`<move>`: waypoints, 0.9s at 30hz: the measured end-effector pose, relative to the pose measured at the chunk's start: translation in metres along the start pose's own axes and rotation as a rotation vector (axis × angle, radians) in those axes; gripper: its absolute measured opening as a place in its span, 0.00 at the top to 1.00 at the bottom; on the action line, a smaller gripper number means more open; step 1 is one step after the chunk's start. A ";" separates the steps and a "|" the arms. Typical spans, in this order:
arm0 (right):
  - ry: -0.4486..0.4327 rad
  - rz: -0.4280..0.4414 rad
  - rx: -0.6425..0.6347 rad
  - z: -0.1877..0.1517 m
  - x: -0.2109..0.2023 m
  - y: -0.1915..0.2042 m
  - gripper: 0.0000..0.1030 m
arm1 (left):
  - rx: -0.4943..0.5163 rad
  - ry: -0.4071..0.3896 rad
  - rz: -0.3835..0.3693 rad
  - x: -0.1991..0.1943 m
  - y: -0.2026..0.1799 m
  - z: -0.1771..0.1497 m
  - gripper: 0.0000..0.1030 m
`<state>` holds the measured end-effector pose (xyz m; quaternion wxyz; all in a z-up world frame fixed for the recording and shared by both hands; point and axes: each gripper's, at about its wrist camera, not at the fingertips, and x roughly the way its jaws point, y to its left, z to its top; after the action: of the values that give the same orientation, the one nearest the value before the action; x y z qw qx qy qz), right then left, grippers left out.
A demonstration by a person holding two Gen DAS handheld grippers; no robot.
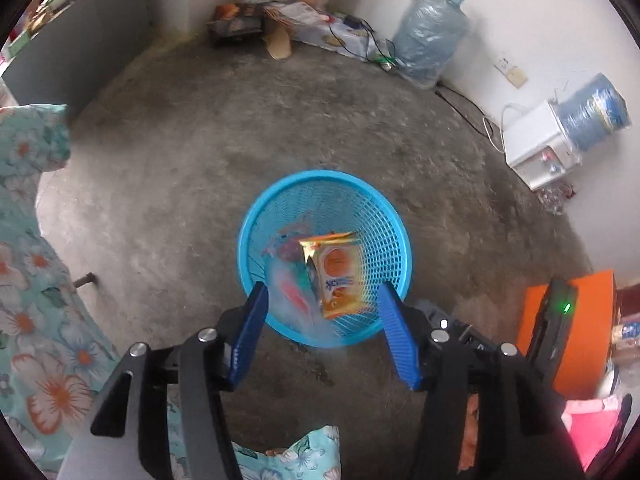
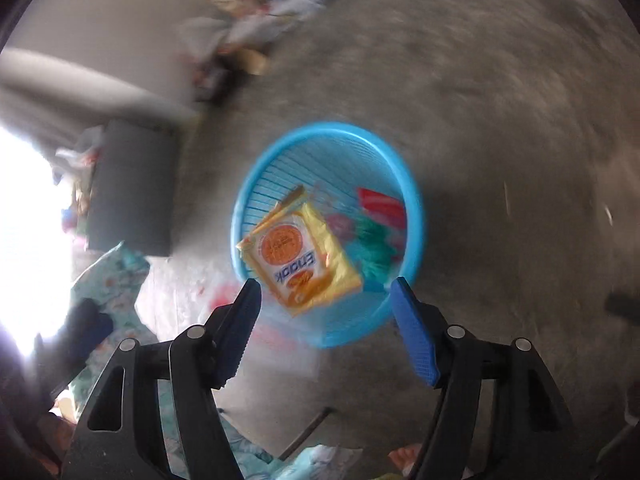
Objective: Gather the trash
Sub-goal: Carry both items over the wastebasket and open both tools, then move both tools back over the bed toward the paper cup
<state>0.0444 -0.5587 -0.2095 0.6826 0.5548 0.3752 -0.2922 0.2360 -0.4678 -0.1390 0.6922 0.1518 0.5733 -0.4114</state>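
A round blue mesh trash basket [image 1: 384, 216] stands on the concrete floor; it also shows in the right wrist view [image 2: 328, 136]. A yellow-orange snack wrapper [image 1: 338, 276] is in the basket's mouth, over other colourful wrappers [image 1: 292, 292]. In the blurred right wrist view the wrapper [image 2: 302, 254] is tilted over the basket's near rim, in front of my fingers and apart from them. My left gripper [image 1: 322, 294] is open and empty above the basket's near rim. My right gripper [image 2: 326, 290] is open and empty, also above the near rim.
Floral bedding [image 1: 28, 240] lies at the left. An orange box with a black device [image 1: 568, 328] is at the right. A white water dispenser [image 1: 540, 144], a large water bottle [image 1: 432, 36] and clutter [image 1: 280, 20] line the far wall. A dark box [image 2: 132, 188] stands left of the basket.
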 end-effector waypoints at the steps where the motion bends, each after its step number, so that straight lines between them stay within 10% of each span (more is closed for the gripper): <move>1: -0.006 0.024 0.019 -0.006 -0.003 -0.004 0.37 | 0.001 -0.012 -0.017 -0.006 0.001 -0.001 0.42; 27: -0.357 -0.076 -0.647 -0.137 -0.165 0.142 0.07 | 0.034 -0.490 0.008 -0.299 0.076 -0.151 0.05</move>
<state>0.0441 -0.3977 -0.0088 0.8661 0.2364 0.3436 -0.2757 0.1901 -0.1997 0.0706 0.8093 0.0615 0.3808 -0.4430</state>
